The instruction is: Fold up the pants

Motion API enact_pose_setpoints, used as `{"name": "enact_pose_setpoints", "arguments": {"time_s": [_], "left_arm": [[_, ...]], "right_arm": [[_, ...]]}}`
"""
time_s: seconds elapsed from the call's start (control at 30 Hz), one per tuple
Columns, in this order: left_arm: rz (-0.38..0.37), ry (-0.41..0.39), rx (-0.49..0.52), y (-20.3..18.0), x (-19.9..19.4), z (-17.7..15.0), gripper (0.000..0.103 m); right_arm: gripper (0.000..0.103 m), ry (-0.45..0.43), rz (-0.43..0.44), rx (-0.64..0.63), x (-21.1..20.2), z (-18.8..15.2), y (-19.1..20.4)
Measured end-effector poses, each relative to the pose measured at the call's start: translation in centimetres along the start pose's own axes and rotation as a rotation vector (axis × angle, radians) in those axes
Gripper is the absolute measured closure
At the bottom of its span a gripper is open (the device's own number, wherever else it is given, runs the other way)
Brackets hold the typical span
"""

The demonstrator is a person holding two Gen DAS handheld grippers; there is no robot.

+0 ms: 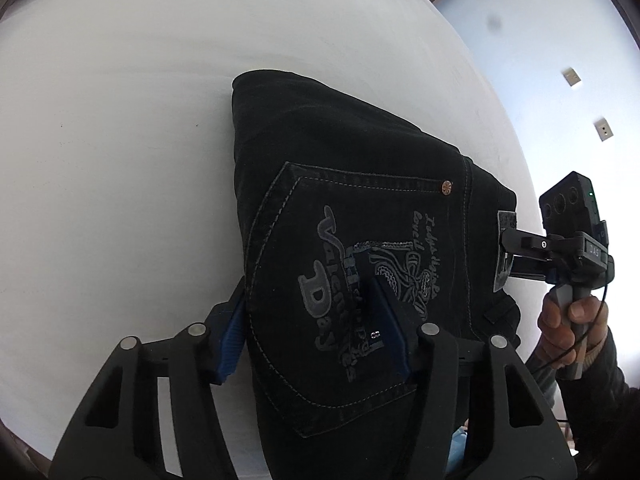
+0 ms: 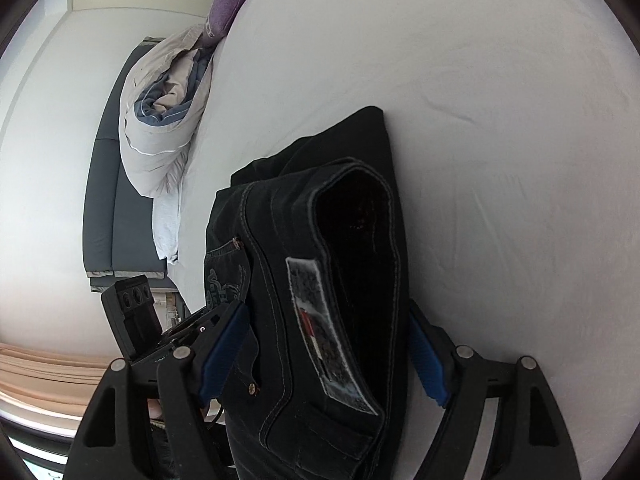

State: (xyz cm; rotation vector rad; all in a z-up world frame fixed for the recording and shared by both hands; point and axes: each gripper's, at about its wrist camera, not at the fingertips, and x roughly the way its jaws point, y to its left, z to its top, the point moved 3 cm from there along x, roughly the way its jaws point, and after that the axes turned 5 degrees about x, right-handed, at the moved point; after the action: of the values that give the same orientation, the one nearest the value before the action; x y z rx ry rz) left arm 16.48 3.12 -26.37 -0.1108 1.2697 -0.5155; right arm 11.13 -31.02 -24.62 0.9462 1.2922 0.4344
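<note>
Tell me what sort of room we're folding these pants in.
Most likely a bedroom. The black pants lie on a wide white bed sheet, a bundled grey-and-blue duvet sits at its edge beside a purple pillow, and the wall carries switch plates.

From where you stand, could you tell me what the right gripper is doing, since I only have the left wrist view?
Observer: In its own view, the right gripper straddles the waistband of the black pants, blue pads on either side.
Operator: Thank you. Is the waistband lying flat there?
Observer: No, it gapes open, showing the dark inside.
Operator: Is anything else on the bed near it?
Observer: A rolled grey duvet and a purple cushion lie at the bed's far edge, well apart from the pants.
</note>
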Motion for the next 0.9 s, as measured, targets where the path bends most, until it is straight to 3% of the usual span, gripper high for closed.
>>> {"name": "enact_pose_setpoints", "arguments": {"time_s": [0.07, 0.13, 0.2, 0.33, 0.6, 0.77, 0.9], "left_arm": [[0.028, 0.001, 0.020, -0.6, -0.1, -0.1, 0.057], [0.052, -0.005, 0.045, -1.4, 0.0, -0.1, 0.064], [0.083, -0.012, 0.069, -2.2, -0.1, -0.2, 0.071], [0.136, -0.045, 0.112, -3.8, -0.9, -0.3, 0.082], [0.125, -0.141, 0.169, -7.5, -4.7, 2.0, 0.085], [0.092, -0.204, 0.200, -10.3, -5.8, 5.7, 0.085], [0.083, -0.213, 0.233, -12.7, -4.0, 8.9, 0.085]], "right_arm": [[0.027, -0.011, -0.023, -0.024, 0.4, -0.2, 0.5], [0.047, -0.019, -0.069, -0.060, 0.8, -0.4, 0.9], [0.061, -0.036, -0.117, -0.086, 0.9, -0.5, 0.9], [0.079, -0.071, -0.104, -0.114, -0.1, -0.8, 1.3], [0.083, -0.180, -0.103, -0.228, -4.6, -0.6, 4.7], [0.083, -0.256, -0.074, -0.238, -9.4, 2.3, 5.5], [0.083, -0.292, -0.092, -0.252, -12.2, 5.4, 4.9]]}}
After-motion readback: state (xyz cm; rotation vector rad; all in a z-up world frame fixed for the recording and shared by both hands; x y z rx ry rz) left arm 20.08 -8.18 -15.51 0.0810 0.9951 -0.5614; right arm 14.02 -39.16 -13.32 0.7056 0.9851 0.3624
